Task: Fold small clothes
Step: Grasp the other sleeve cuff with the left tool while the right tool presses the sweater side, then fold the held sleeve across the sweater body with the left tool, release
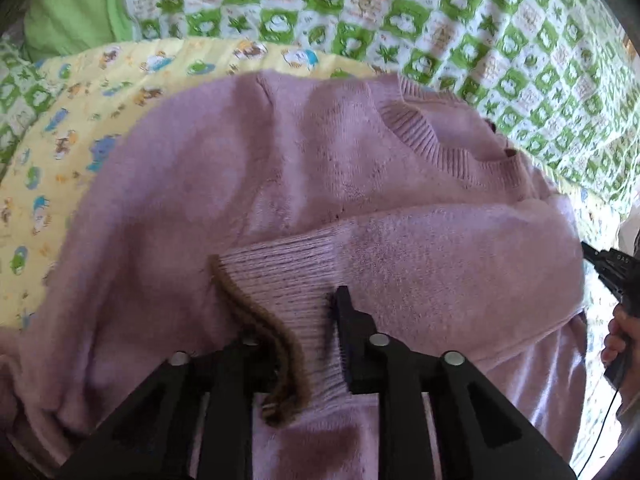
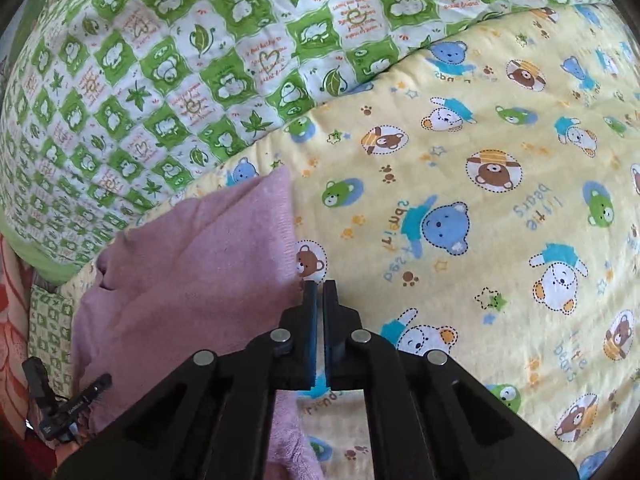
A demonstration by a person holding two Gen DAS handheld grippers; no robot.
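A small lilac knitted sweater [image 1: 280,168] lies on the yellow bear-print sheet [image 1: 48,168], with its ribbed neckline [image 1: 436,148] toward the far right. One sleeve is folded across the body. My left gripper [image 1: 296,320] is shut on that sleeve's ribbed cuff [image 1: 288,276], which has a brown trim [image 1: 256,320]. In the right wrist view, the sweater's edge [image 2: 192,264] lies left of my right gripper [image 2: 319,286], which is shut and empty over the sheet [image 2: 460,208]. The right gripper also shows at the right edge of the left wrist view [image 1: 612,272].
A green and white checked quilt [image 2: 160,64] lies behind the yellow sheet, also in the left wrist view [image 1: 480,20]. A plain green pillow [image 1: 76,8] is at the far left. The left gripper's body [image 2: 68,404] shows low left in the right wrist view.
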